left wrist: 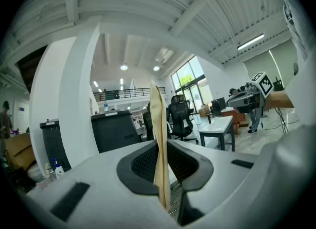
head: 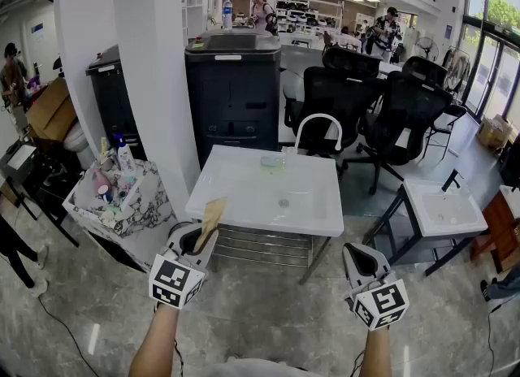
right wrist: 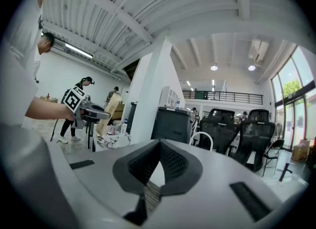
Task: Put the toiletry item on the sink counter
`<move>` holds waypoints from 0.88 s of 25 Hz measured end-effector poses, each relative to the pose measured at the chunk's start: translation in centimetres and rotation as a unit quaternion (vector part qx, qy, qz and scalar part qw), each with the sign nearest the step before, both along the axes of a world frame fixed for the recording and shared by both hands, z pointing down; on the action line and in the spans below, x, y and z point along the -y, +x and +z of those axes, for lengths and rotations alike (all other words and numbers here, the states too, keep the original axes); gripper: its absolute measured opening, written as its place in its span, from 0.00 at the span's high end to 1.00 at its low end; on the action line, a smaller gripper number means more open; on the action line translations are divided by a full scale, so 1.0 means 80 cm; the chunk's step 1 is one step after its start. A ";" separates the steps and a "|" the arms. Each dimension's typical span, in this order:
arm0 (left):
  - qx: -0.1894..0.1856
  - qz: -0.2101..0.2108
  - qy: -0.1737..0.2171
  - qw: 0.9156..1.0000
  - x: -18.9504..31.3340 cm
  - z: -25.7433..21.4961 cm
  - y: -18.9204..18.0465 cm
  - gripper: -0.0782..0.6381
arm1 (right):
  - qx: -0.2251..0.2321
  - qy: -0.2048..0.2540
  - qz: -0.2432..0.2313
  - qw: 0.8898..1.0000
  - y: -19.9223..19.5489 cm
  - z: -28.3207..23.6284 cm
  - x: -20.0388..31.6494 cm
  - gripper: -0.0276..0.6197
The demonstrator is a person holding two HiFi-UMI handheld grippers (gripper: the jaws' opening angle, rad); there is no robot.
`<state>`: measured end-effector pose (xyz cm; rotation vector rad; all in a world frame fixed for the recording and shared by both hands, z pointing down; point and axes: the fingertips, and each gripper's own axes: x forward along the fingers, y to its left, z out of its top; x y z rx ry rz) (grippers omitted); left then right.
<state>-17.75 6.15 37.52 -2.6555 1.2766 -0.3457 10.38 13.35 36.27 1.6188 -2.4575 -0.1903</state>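
Note:
A flat tan toiletry packet [head: 213, 214] stands upright between the pads of my left gripper [head: 197, 240], which is shut on it just in front of the white sink counter [head: 236, 197]. In the left gripper view the packet [left wrist: 157, 109] rises well above the left gripper [left wrist: 161, 146]. My right gripper [head: 364, 263] hovers low to the right of the counter's front corner, shut and empty. Its tips meet in the right gripper view [right wrist: 159, 142], where the packet [right wrist: 111, 107] also shows at the left.
The counter carries a curved white faucet [head: 318, 127] and a clear cup [head: 272, 162]. A marbled basket [head: 150, 197] of toiletries stands at the left beside a white pillar [head: 154, 67]. Black office chairs [head: 345, 95] and a second small sink [head: 445, 209] stand behind and to the right.

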 end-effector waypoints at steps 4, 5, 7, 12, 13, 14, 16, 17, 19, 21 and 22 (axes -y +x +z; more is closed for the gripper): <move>0.000 0.000 -0.002 1.000 -0.003 0.002 0.001 0.84 | 0.003 0.003 0.004 1.000 0.002 0.001 -0.003 0.96; 0.001 0.000 -0.003 1.000 -0.003 0.002 0.001 0.84 | 0.005 0.005 0.007 1.000 0.003 0.000 -0.003 0.96; 0.001 -0.002 -0.005 1.000 -0.004 0.004 0.001 0.84 | 0.008 0.007 0.013 1.000 0.005 -0.001 -0.004 0.96; 0.003 -0.005 -0.010 1.000 -0.008 0.009 0.006 0.84 | 0.018 -0.003 0.012 1.000 0.014 0.005 -0.008 0.96; 0.003 -0.005 -0.011 1.000 -0.009 0.011 0.008 0.84 | 0.018 -0.006 0.010 1.000 0.016 0.007 -0.009 0.96; 0.003 -0.007 -0.013 1.000 -0.010 0.013 0.009 0.84 | 0.018 -0.008 0.009 1.000 0.018 0.009 -0.010 0.96; 0.004 -0.010 -0.016 1.000 -0.012 0.017 0.013 0.84 | 0.017 -0.012 0.007 1.000 0.023 0.014 -0.011 0.96; 0.005 -0.011 -0.018 1.000 -0.013 0.019 0.015 0.84 | 0.017 -0.014 0.006 1.000 0.027 0.016 -0.012 0.96; 0.008 -0.016 -0.021 1.000 -0.017 0.021 0.020 0.84 | 0.017 -0.017 0.004 1.000 0.034 0.020 -0.015 0.96; 0.013 -0.020 -0.023 0.999 -0.021 0.023 0.027 0.84 | 0.018 -0.019 0.000 1.000 0.042 0.022 -0.018 0.96; 0.014 -0.023 -0.024 0.999 -0.024 0.023 0.031 0.84 | 0.018 -0.019 -0.003 1.000 0.047 0.023 -0.020 0.96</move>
